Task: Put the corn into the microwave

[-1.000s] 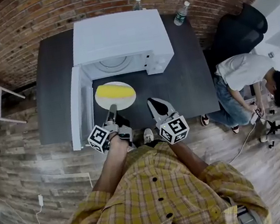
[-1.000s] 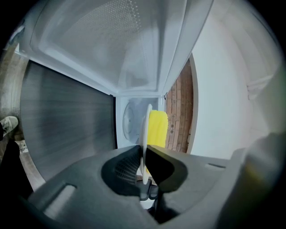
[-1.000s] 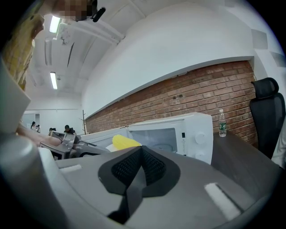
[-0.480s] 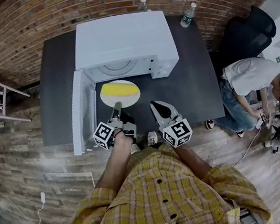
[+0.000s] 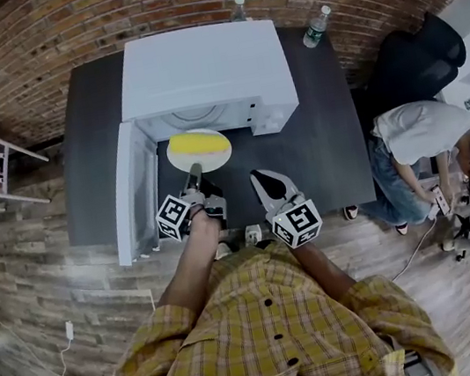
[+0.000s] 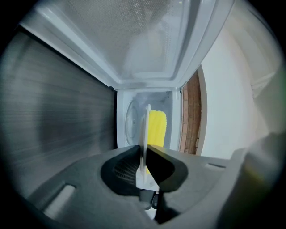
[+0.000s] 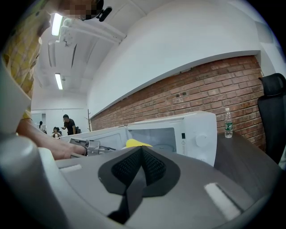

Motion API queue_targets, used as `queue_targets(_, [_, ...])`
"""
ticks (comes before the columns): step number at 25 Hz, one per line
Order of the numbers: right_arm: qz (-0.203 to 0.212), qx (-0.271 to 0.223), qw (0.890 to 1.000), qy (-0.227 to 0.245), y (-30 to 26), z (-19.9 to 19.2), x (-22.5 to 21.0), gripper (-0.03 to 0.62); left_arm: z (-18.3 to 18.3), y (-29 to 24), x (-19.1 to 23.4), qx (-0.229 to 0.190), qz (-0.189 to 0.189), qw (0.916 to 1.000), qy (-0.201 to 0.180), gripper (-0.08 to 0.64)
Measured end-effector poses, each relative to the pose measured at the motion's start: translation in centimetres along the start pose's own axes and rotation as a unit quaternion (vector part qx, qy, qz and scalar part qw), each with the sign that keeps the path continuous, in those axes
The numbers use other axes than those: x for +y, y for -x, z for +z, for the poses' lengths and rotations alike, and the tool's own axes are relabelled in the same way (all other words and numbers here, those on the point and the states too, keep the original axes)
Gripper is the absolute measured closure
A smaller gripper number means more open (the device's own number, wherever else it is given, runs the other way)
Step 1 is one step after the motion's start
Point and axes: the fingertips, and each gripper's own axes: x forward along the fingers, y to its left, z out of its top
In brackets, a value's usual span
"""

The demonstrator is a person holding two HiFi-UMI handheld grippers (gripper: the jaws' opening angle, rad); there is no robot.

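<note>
— Where is the corn point(image 5: 194, 143)?

— It lies on a white plate point(image 5: 216, 157) right at the mouth of the microwave point(image 5: 202, 68), whose door point(image 5: 130, 200) hangs open on the left. The plate's far edge seems to sit just under the oven's front edge. From above I can't tell whether the plate rests on anything.

— And the left hand-held gripper point(image 5: 194, 174)?

— It is clamped on the plate's near rim. Its own view shows the rim edge-on, pinched between the pads, with the corn beyond it, facing the cavity.

— The right hand-held gripper point(image 5: 262, 180)?

— It is over the dark counter point(image 5: 325, 141), just beside the left one, with its jaws together and nothing between them.
</note>
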Motion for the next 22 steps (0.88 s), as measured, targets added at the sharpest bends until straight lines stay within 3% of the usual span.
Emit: queue_targets(22, [0.006,0.019,1.0,0.005,-2.8,0.0,-2.7,0.589,2.3,-8.1,3.1,-0.024,0.027,0.9993,0.008,0.515])
